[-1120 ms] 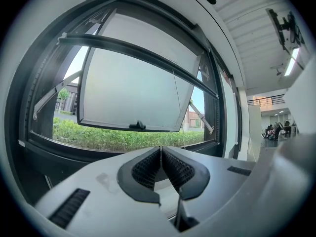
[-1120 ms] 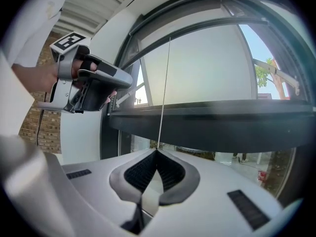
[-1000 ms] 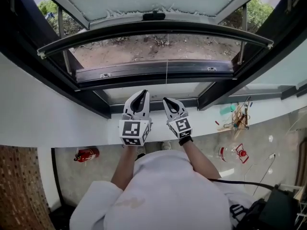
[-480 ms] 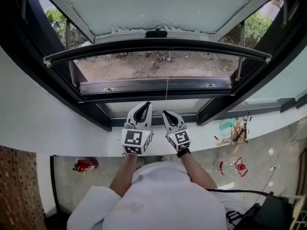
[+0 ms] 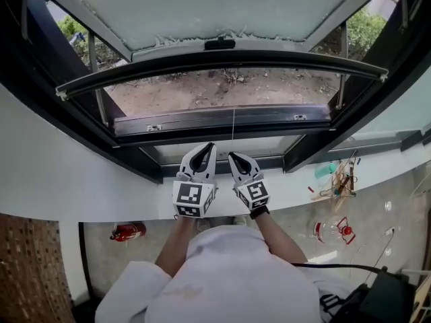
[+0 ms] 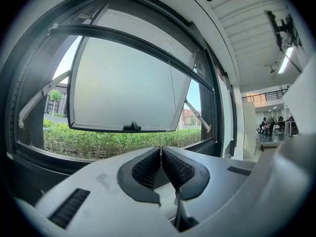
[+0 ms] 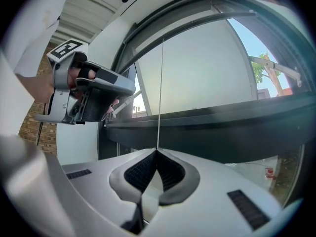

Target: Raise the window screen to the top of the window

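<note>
The window screen's dark bottom bar [image 5: 222, 66] arches across the open window frame. From it a thin pull cord [image 5: 234, 123] hangs down to my right gripper [image 5: 232, 156], which is shut on the cord just above the white sill [image 5: 81, 180]. In the right gripper view the cord [image 7: 161, 83] runs straight up from the closed jaw tips [image 7: 157, 151]. My left gripper [image 5: 208, 147] sits close beside it on the left, shut with nothing between its pads. In the left gripper view the cord [image 6: 171, 93] passes just right of the left gripper [image 6: 161, 149].
Beyond the bar, the frosted outer sash [image 5: 215, 9] is swung outward, with a black handle [image 5: 220, 44]. Small tools [image 5: 337, 177] lie on the sill at the right. On the floor below are a red fire extinguisher [image 5: 128, 232] and a black bag [image 5: 390, 295].
Only the head view has shifted a little. Both grippers keep their places at the sill, and the right one stays shut on the cord.
</note>
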A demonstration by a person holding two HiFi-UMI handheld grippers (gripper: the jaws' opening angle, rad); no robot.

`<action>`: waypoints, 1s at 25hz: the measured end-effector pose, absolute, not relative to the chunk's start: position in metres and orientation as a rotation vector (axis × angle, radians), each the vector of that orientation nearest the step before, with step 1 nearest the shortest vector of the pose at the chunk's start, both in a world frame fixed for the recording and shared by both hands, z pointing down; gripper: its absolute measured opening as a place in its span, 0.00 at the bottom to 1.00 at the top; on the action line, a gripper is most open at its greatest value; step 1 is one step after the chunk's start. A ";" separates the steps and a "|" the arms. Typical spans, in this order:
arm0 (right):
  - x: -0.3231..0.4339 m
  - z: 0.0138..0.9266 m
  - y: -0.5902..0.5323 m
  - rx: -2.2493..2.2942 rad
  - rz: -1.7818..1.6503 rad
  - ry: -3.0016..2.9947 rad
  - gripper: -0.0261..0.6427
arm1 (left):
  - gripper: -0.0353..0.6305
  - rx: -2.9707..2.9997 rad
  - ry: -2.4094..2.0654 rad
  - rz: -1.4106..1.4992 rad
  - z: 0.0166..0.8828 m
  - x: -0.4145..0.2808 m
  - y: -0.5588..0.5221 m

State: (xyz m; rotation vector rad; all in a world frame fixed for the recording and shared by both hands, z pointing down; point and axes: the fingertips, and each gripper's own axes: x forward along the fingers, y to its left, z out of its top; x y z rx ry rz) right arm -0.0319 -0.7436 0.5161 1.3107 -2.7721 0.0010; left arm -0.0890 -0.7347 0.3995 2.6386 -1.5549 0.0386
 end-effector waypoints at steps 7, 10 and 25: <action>-0.038 0.499 -0.752 1.330 -0.022 -2.818 0.04 | 0.07 2.634 -1.556 0.051 0.401 -0.093 -0.740; -0.042 0.481 -0.755 1.341 -0.063 -2.845 0.04 | 0.07 2.630 -1.560 0.049 0.401 -0.097 -0.742; -0.056 0.409 -0.753 1.352 -0.194 -2.996 0.04 | 0.07 2.670 -1.568 -0.088 0.363 -0.104 -0.756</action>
